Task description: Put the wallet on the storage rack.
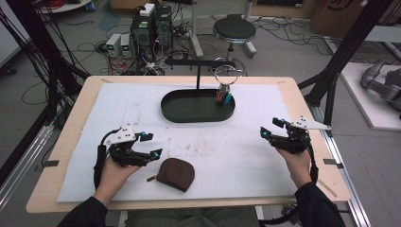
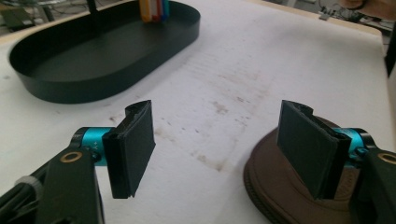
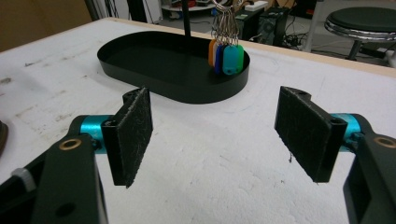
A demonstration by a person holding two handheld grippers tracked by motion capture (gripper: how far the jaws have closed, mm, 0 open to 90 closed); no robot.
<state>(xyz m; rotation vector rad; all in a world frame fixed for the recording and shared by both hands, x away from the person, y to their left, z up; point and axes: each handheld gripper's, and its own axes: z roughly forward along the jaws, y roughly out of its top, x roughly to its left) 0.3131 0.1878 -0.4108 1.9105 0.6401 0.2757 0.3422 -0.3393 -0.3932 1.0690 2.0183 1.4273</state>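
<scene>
A brown zip pouch (image 1: 176, 174) lies near the table's front edge, just right of my left gripper (image 1: 150, 144). That gripper stands open with nothing between its pads; in the left gripper view the pouch (image 2: 280, 186) sits behind its right pad (image 2: 308, 149). At the far right, my right gripper (image 1: 270, 128) is open and empty above the white mat. A black oval tray (image 1: 175, 111) sits at the middle back. From the black stand rising out of the tray hangs a ring of coloured key tags (image 1: 223, 97), seen as key tags (image 3: 226, 58) in the right gripper view.
A white mat (image 1: 236, 151) covers the wooden table. A round stool (image 1: 234, 30), computer towers (image 1: 151, 26) and cables stand on the floor beyond the far edge. Black frame posts rise at both sides of the table.
</scene>
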